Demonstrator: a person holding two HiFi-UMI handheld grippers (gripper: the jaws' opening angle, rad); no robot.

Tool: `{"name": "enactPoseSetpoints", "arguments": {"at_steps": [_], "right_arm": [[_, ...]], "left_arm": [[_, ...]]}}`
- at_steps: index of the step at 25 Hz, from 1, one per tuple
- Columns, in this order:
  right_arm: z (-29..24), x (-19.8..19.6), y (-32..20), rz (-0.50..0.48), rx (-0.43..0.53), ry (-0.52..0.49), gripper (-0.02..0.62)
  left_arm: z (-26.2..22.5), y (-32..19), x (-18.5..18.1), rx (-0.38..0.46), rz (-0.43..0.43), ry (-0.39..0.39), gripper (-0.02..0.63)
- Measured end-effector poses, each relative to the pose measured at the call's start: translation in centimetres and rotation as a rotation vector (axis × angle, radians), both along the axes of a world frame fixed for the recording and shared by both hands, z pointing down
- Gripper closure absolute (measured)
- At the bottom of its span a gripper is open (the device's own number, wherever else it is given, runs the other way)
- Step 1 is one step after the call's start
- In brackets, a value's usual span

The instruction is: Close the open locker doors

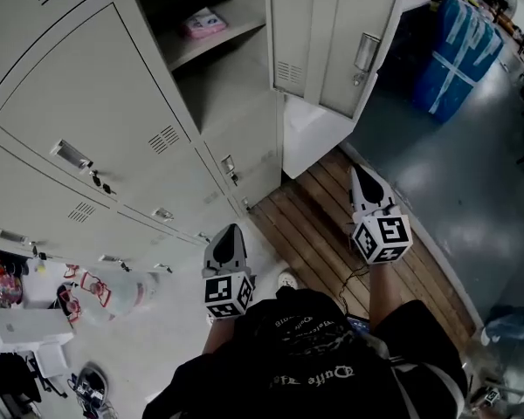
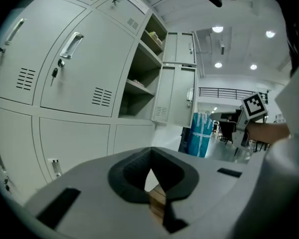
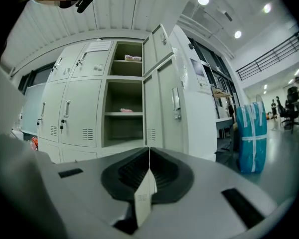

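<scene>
Both claws are pinched shut with nothing between the pads. The left claw (image 1: 230, 230) is low centre in the head view and the right claw (image 1: 360, 173) is right of centre. Both are well apart from the lockers (image 1: 87, 120).

The right gripper view shows 2 open doors stacked at frame centre, the upper door (image 3: 157, 46) and the lower door (image 3: 164, 108). Their open compartments are just to their left. The head view shows 1 open door (image 1: 332, 37) at top centre-right; I cannot tell which of the 2 it is.

The step looks like the approach, with no contact yet.
- The right claw is nearer, so it should probably lead.
- Keep the claw shut and set its tip flat on the outer face near the handle (image 3: 176, 102), the edge far from the hinge.
- Follow the door's arc leftward and press until the door is flush.
- Do 1 door at a time and stay off the vent slots.
- Check that the pink packet (image 1: 205, 23) sits fully back on its shelf.

Wooden planks (image 1: 323, 225) lie in front of the lockers, with a glossy grey floor (image 1: 454, 173) to their right. The plank edge is a likely trip spot. A blue wrapped stack (image 1: 463, 51) stands at upper right and bags (image 1: 96, 291) lie at lower left. In the right gripper view the room is a big hall with ceiling lights.
</scene>
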State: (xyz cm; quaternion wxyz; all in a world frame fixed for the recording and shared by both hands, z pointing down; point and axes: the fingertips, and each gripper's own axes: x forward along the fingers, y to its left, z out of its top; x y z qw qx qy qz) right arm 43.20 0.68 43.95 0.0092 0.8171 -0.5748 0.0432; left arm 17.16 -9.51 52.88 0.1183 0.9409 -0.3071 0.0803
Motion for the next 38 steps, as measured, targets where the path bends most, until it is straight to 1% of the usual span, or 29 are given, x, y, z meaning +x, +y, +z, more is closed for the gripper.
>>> {"name": "enactPoseSetpoints", "arguments": {"at_steps": [5, 8, 11, 12, 14, 19, 22, 28, 33, 38], "right_arm": [[-2.5, 4.8, -0.8, -0.021, 0.043, 0.016, 0.589], [-4.2, 6.8, -1.6, -0.067, 0.064, 0.017, 0.588], [-6.2, 8.6, -2.1, -0.108, 0.106, -0.009, 0.584], [-7.0, 9.2, -2.1, -0.115, 0.124, -0.018, 0.574], [-8.3, 10.3, -2.3, -0.13, 0.148, -0.025, 0.532], [-11.3, 12.7, -3.2, -0.185, 0.196, -0.033, 0.526], [-12.4, 14.1, -3.9, -0.241, 0.204, -0.052, 0.52], [-13.7, 16.3, -6.3, -0.347, 0.2, -0.05, 0.52], [-14.1, 16.6, -7.5, -0.439, 0.204, -0.066, 0.52], [-14.1, 16.7, -8.3, -0.493, 0.196, -0.075, 0.52]], "left_arm": [[0.0, -0.2, 1.8, 0.002, -0.028, -0.013, 0.6], [0.2, -0.5, 2.4, 0.01, -0.039, -0.027, 0.6], [0.2, -0.6, 3.0, 0.02, -0.037, -0.045, 0.6], [0.3, -0.6, 3.2, 0.017, -0.036, -0.046, 0.6], [0.5, -0.6, 3.4, 0.01, -0.032, -0.052, 0.6], [1.0, -1.1, 3.6, 0.0, -0.03, -0.07, 0.6], [1.1, -1.3, 3.6, -0.003, -0.032, -0.079, 0.6], [1.4, -1.8, 3.5, -0.006, -0.046, -0.105, 0.6], [1.8, -1.7, 4.1, -0.013, -0.033, -0.12, 0.6], [1.8, -2.2, 4.5, -0.001, -0.019, -0.125, 0.6]]}}
